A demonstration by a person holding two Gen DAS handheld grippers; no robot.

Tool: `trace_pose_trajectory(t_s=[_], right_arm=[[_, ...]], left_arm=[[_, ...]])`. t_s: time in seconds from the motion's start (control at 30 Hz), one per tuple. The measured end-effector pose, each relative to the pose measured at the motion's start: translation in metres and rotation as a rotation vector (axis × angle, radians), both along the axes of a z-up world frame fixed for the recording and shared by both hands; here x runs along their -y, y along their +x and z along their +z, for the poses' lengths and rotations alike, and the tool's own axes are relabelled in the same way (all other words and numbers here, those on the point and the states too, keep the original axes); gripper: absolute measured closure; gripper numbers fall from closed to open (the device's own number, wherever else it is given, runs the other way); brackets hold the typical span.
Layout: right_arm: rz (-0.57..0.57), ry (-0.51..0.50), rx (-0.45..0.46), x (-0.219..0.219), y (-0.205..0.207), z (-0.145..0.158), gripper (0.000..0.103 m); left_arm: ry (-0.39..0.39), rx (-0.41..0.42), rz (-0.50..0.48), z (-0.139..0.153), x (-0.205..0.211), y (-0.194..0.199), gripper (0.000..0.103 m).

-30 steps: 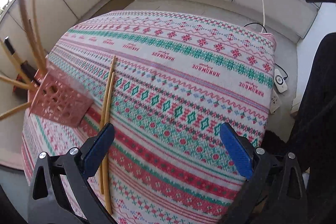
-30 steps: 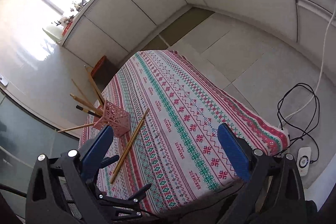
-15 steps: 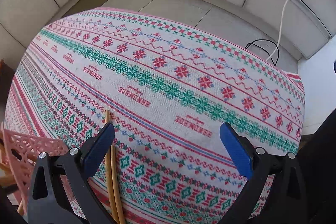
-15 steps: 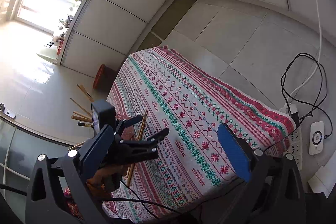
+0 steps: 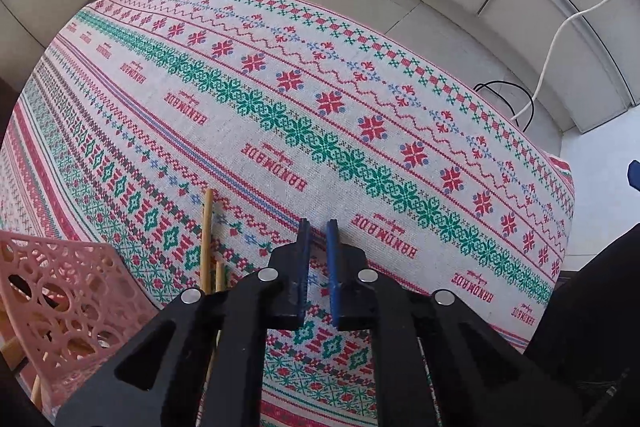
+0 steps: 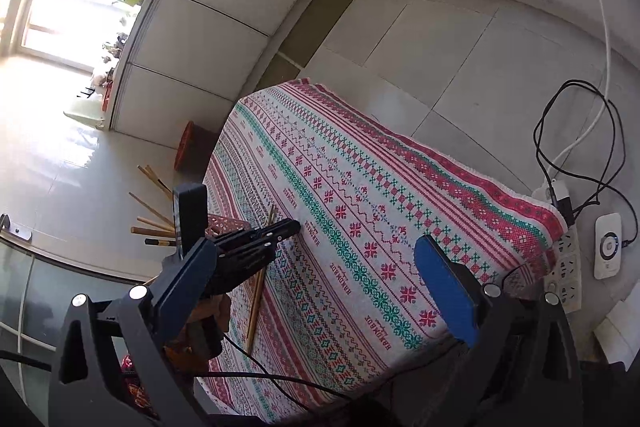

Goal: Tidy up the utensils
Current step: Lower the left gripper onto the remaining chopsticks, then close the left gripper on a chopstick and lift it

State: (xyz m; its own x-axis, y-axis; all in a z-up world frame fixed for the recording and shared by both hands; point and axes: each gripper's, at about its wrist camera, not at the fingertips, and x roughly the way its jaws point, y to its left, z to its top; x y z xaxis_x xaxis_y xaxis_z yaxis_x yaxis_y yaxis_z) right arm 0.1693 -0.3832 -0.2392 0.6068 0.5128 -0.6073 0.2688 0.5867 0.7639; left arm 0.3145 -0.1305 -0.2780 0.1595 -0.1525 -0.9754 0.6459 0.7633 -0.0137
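Two wooden chopsticks (image 5: 207,239) lie side by side on the patterned tablecloth (image 5: 360,115), next to a pink perforated holder (image 5: 60,299) at the cloth's left edge. My left gripper (image 5: 316,229) points steeply down just right of the chopsticks, jaws closing to a narrow slit with only cloth showing between them. In the right wrist view the left gripper (image 6: 286,227) hovers over the chopsticks (image 6: 260,287), and the holder (image 6: 224,223) carries several more chopsticks (image 6: 152,215) fanning outwards. My right gripper (image 6: 320,271) hangs wide open above the table's near edge, holding nothing.
A power strip (image 6: 564,267), a white device (image 6: 608,251) and black cables (image 6: 560,131) lie on the floor right of the table. A red round object (image 6: 186,151) stands on the floor beyond the far left corner. A person's dark clothing (image 5: 592,307) fills the right.
The left gripper's jaws went from wide open to shut. It swung across the table and tilted down, so the chopsticks' tips now lie just left of its fingers. The right view rolled slightly.
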Motion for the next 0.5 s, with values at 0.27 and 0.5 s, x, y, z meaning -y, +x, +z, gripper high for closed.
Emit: trace_pose_trajectory(t_s=[0.27, 0.5], right_arm=[[0.001, -0.041, 0.007, 0.001, -0.002, 0.004, 0.007], [-0.005, -0.01, 0.006, 0.002, -0.005, 0.002, 0.007]], left_arm=[[-0.009, 0.012, -0.031, 0.008, 0.011, -0.039, 0.103], [0.158, 0.162, -0.03, 0.022, 0.004, -0.033, 0.032]])
